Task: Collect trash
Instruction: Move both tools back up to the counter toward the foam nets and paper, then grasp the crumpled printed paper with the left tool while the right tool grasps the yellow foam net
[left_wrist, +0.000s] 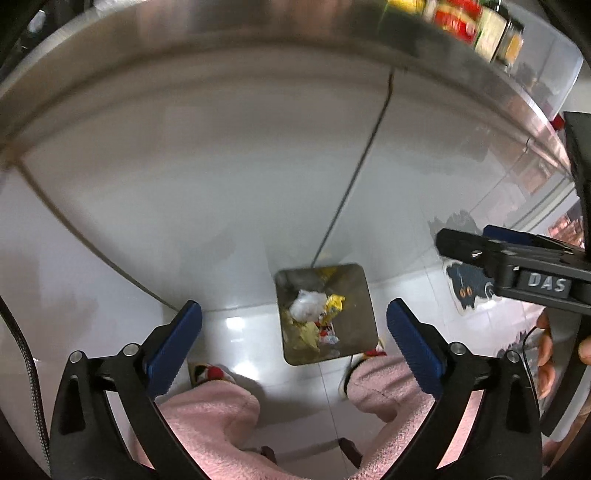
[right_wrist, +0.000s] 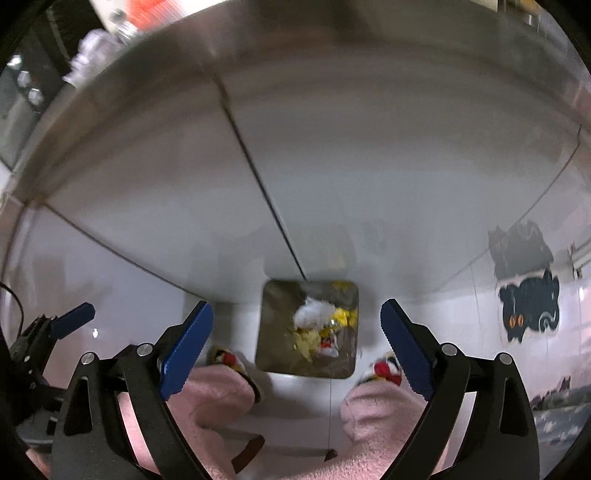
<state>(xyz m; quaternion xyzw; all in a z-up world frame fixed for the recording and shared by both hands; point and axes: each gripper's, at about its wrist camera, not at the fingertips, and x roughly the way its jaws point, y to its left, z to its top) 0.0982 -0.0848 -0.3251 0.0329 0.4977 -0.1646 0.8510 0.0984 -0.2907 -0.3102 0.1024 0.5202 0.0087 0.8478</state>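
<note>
Trash (left_wrist: 314, 317) sits in the square metal bin (left_wrist: 360, 314) on the floor, lower centre of both views. It looks like crumpled paper and wrappers: light, soft, crushable, so I'd pinch a bunched edge. Left gripper (left_wrist: 293, 339) and right gripper (right_wrist: 297, 339) are both spread wide, nothing between them, angled steeply down above the bin.

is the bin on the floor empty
No, the metal bin on the floor holds trash: a crumpled white piece with yellow and red wrappers beside and below it.
</note>
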